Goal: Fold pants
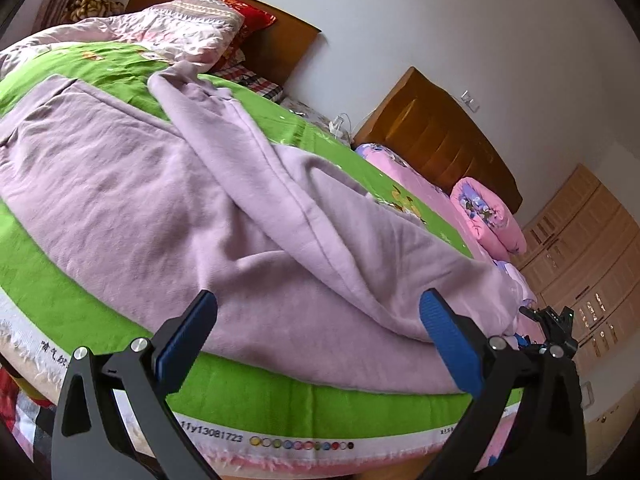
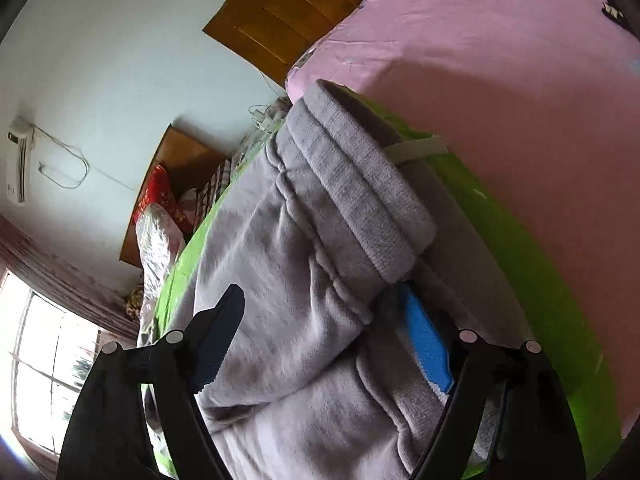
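Pants (image 1: 168, 200) lie spread on the green cloth (image 1: 280, 396), one leg folded across toward 11 o'clock, their near hem just short of the cloth's printed edge at 6 o'clock. Left gripper (image 1: 318, 340) hangs released above that hem, jaws wide apart. Right gripper (image 2: 320, 332) is spread around the ribbed waistband (image 2: 360, 200), blue pad (image 2: 426, 344) tucked under it; bare pink sheet (image 2: 480, 48) lies at 1 o'clock.

One pants (image 1: 168, 200) – two headboards (image 1: 436, 136), perhaps three pillows (image 1: 486, 216).
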### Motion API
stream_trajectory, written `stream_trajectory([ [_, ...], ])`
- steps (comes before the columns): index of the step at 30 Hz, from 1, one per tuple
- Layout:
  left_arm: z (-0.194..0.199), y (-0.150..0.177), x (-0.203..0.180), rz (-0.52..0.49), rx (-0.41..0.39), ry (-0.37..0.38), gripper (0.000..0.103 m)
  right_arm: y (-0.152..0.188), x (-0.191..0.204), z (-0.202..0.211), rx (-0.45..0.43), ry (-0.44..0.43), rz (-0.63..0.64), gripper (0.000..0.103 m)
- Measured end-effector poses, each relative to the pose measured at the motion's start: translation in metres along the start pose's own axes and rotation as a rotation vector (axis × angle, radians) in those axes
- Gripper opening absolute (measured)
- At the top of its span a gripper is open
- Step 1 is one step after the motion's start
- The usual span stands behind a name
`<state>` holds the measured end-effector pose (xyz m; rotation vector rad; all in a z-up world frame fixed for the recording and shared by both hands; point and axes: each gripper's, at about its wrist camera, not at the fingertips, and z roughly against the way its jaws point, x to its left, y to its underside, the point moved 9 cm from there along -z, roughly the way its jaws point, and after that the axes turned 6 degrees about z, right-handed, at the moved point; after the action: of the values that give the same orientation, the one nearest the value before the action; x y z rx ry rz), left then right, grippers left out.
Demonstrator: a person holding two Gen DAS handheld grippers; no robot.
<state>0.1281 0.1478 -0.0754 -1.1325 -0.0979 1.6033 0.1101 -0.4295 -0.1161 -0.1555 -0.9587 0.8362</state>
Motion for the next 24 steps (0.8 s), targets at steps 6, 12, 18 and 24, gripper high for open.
stream_trajectory([
  [6, -0.010, 0.002, 0.005, 0.033, 0.032, 0.007, 0.101, 0.003, -0.005, 0.001, -0.061, -0.025, 0.039, 0.022],
  [12, -0.023, -0.010, 0.001, 0.090, 0.067, 0.055, 0.101, 0.011, 0.003, 0.012, -0.120, -0.038, 0.066, 0.020],
  [18, -0.069, -0.039, -0.007, 0.078, 0.137, -0.106, 0.099, 0.014, -0.001, 0.010, -0.084, -0.024, 0.060, 0.026],
  [24, -0.111, -0.047, -0.002, -0.055, 0.211, -0.313, 0.033, 0.016, 0.009, -0.002, -0.027, -0.009, 0.143, 0.050],
])
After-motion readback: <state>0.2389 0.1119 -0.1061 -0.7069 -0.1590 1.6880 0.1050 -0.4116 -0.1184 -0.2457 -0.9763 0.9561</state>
